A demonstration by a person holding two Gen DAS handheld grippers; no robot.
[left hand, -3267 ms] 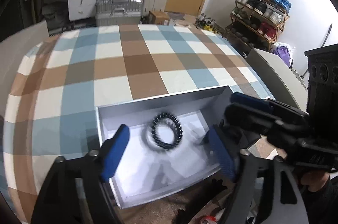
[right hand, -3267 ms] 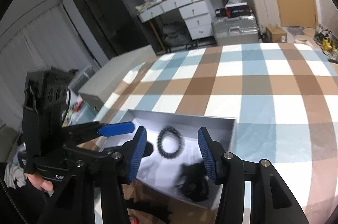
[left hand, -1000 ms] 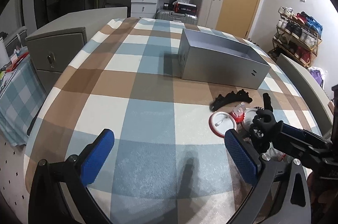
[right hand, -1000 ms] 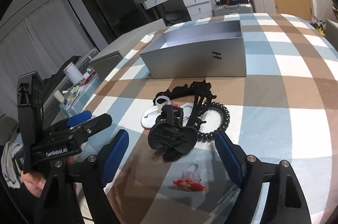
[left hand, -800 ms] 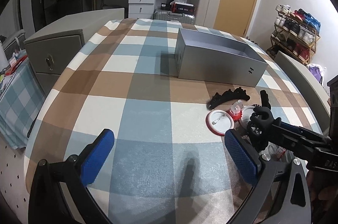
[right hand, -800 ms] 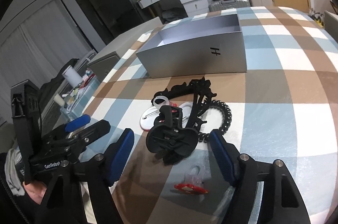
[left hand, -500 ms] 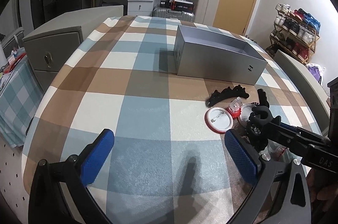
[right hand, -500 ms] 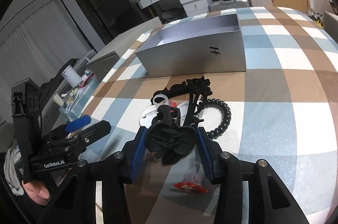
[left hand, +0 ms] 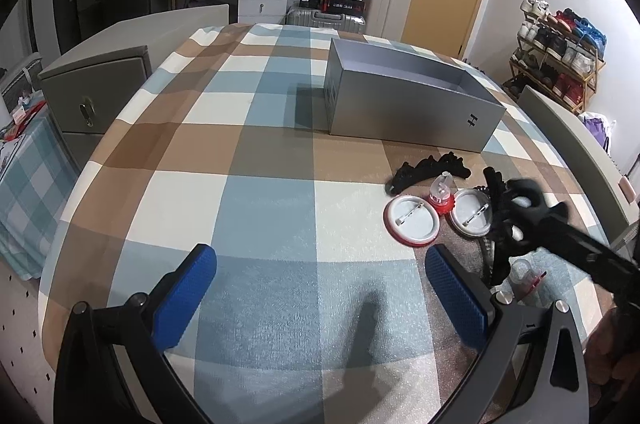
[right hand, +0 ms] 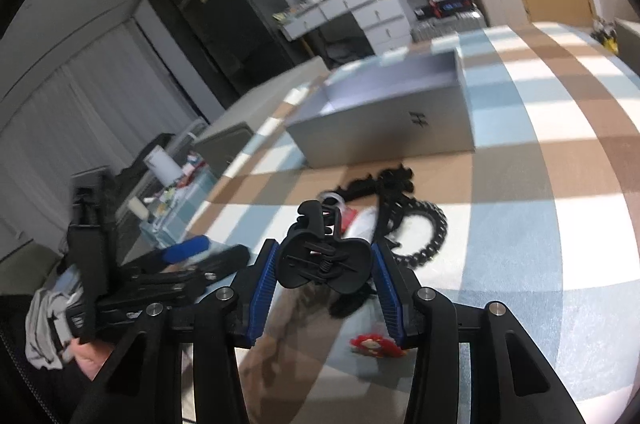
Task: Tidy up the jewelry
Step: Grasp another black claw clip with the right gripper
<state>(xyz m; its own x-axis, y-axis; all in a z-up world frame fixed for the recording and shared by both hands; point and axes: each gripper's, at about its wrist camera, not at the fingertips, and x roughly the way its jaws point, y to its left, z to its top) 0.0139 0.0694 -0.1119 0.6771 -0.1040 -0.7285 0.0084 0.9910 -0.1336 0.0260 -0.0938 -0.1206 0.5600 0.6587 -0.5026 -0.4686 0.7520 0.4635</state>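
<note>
While our left claw (left hand: 320, 288) hangs spread wide over the checked surface (left hand: 260, 192), the pin badges (left hand: 412, 220) lie toward its right edge. From the right wrist, our right claw (right hand: 324, 274) pinches a black hair clip (right hand: 322, 260), lifted in front of the grey box (right hand: 384, 120).

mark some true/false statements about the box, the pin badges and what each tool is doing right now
1. The right tool is shut on the black hair claw clip. True.
2. The left tool grips a pin badge. False: it is open over bare tablecloth.
3. The grey box has a lid on. False: its top is open.
4. Two pin badges lie backs up, pins showing. True.
5. The black spiral hair tie lies inside the box. False: it lies on the tablecloth.
</note>
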